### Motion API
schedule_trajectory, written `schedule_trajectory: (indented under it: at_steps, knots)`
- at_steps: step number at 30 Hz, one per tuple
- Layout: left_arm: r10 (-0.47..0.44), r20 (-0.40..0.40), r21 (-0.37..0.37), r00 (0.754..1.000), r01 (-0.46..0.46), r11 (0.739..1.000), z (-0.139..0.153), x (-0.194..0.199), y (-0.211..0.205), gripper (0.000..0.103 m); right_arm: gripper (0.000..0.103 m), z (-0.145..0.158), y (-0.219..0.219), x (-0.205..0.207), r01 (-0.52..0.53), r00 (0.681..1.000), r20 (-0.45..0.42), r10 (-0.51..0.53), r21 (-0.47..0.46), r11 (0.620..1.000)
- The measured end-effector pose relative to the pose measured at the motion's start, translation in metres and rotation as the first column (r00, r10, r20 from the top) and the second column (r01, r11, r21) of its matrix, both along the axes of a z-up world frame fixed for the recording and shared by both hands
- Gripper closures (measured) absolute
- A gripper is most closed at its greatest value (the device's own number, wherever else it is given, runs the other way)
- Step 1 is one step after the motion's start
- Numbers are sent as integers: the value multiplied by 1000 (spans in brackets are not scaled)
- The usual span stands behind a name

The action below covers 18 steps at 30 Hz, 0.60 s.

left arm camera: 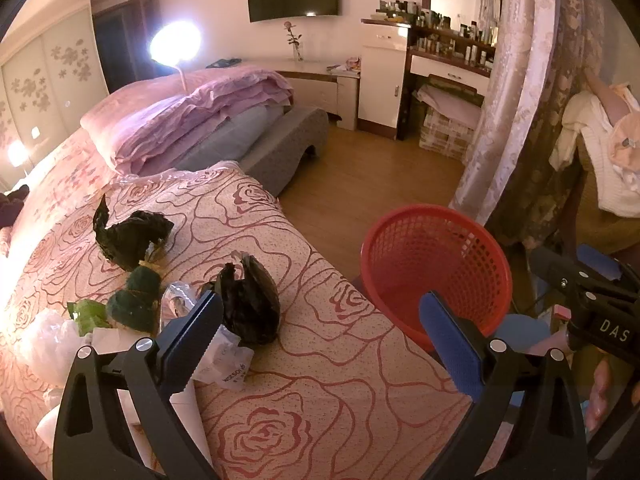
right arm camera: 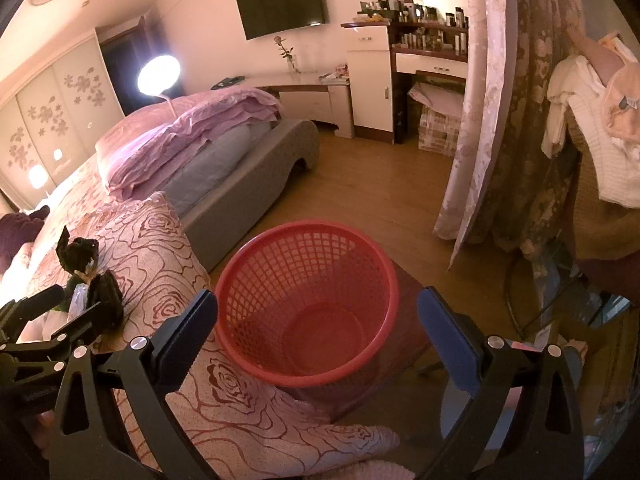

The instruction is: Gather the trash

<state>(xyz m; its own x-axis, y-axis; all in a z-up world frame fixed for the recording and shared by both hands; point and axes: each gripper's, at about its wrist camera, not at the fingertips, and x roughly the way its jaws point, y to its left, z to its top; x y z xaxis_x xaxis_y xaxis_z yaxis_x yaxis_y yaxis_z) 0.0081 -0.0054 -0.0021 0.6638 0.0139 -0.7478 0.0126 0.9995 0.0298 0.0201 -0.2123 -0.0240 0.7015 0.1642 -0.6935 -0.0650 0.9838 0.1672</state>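
A red mesh waste basket (left arm camera: 436, 268) stands beside the bed; in the right wrist view it (right arm camera: 308, 308) is straight ahead and empty. Trash lies on the rose-patterned bedspread (left arm camera: 320, 360): a dark crumpled wrapper (left arm camera: 250, 300), another dark wrapper (left arm camera: 128, 236) farther back, green leaves (left arm camera: 134, 300), clear plastic (left arm camera: 52, 336) and white paper (left arm camera: 224, 364). My left gripper (left arm camera: 320, 336) is open and empty above the bedspread, its left finger next to the near dark wrapper. My right gripper (right arm camera: 316, 340) is open and empty, over the basket's near rim.
A folded pink quilt (left arm camera: 192, 120) lies further up the bed. The wooden floor (left arm camera: 372, 176) runs to a dresser (left arm camera: 440, 64) with bottles. A flowered curtain (left arm camera: 532, 120) hangs right of the basket, with clothes (left arm camera: 596, 148) beyond. A small brown stand (right arm camera: 408, 320) sits under the basket.
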Motion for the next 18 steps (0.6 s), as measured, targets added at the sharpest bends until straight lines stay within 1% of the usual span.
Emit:
schedule_trajectory:
  at_steps: [18]
  knots:
    - [2, -2, 1, 1000, -2, 1000, 0, 0, 0, 8, 6, -1, -1, -1, 6, 1000, 3, -6, 1, 1000]
